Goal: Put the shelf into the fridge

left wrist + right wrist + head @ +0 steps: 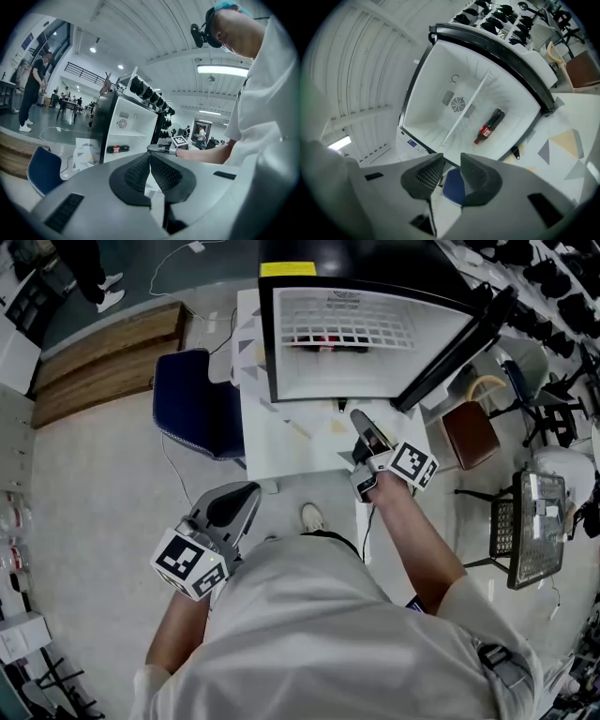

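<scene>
The small fridge [272, 334] stands open on a white table, its black door [455, 348] swung to the right. A white wire shelf [349, 324] lies across the inside, and a dark bottle with a red label [325, 345] lies under it. In the right gripper view the shelf [468, 111] shows edge-on as a thin line beside the bottle [489, 125]. My right gripper [359, 418] hovers just in front of the fridge opening, open, with nothing between its pads [476, 176]. My left gripper [246, 491] hangs low beside my body, shut and empty.
A blue chair [192, 404] stands left of the table. A wooden platform [103, 357] lies at the far left. A brown chair [472, 432] and a black wire rack [530, 526] are on the right. A person [35, 89] stands far off in the left gripper view.
</scene>
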